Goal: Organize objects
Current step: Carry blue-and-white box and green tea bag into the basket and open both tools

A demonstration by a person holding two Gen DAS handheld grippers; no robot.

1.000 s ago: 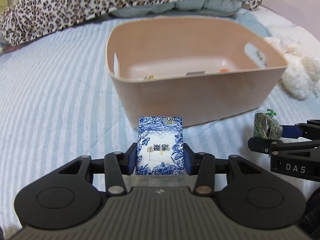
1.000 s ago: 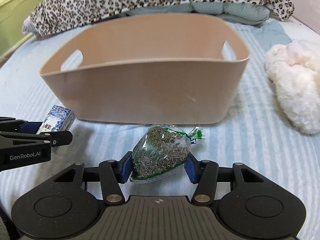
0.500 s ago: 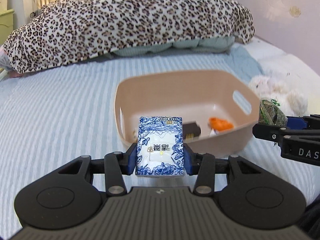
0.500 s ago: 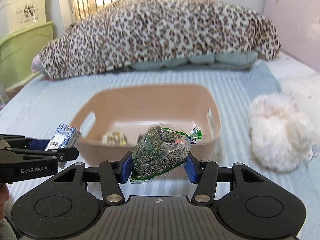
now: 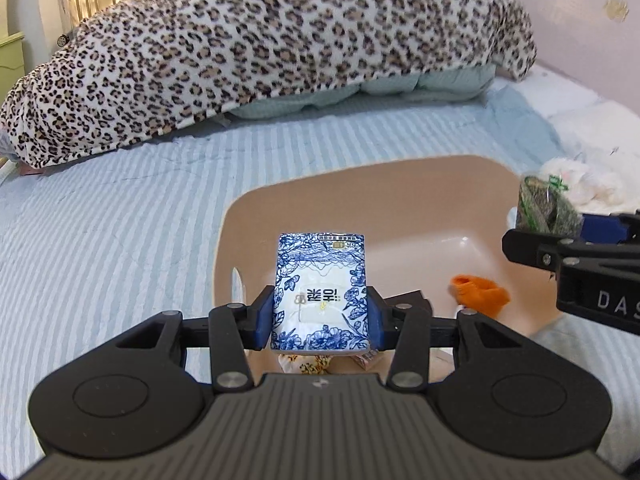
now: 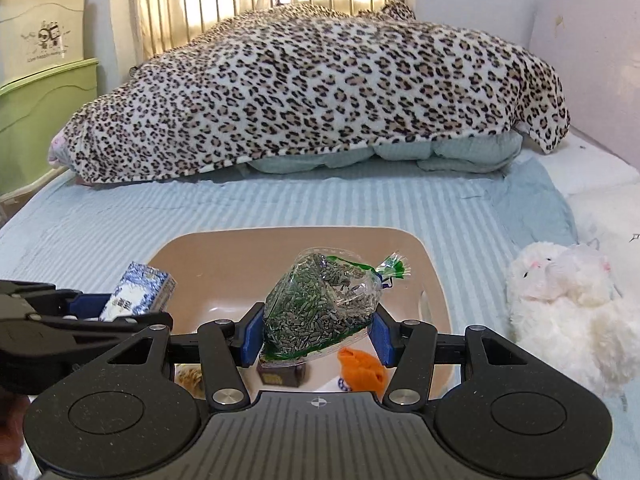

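Note:
My left gripper [image 5: 320, 320] is shut on a blue-and-white floral tissue pack [image 5: 320, 292] and holds it above the near left part of the beige tub [image 5: 360, 176]. My right gripper [image 6: 316, 332] is shut on a clear bag of dark seeds [image 6: 324, 304] with a green tie, held above the tub [image 6: 280, 236]. Each gripper shows in the other's view: the seed bag [image 5: 544, 208] at right, the tissue pack [image 6: 136, 292] at left. Inside the tub lie an orange item [image 6: 362, 368], a dark small box [image 6: 280, 374] and a yellowish patterned item [image 5: 306, 364].
The tub stands on a blue striped bedsheet [image 5: 100, 220]. A leopard-print blanket [image 6: 320, 92] lies across the far end. A white plush toy [image 6: 568, 304] sits right of the tub. Green and cream storage boxes [image 6: 44, 80] stand at the far left.
Both grippers have risen and moved forward from in front of the tub's near wall to above its opening, each still holding its item. The tub's contents have come into view.

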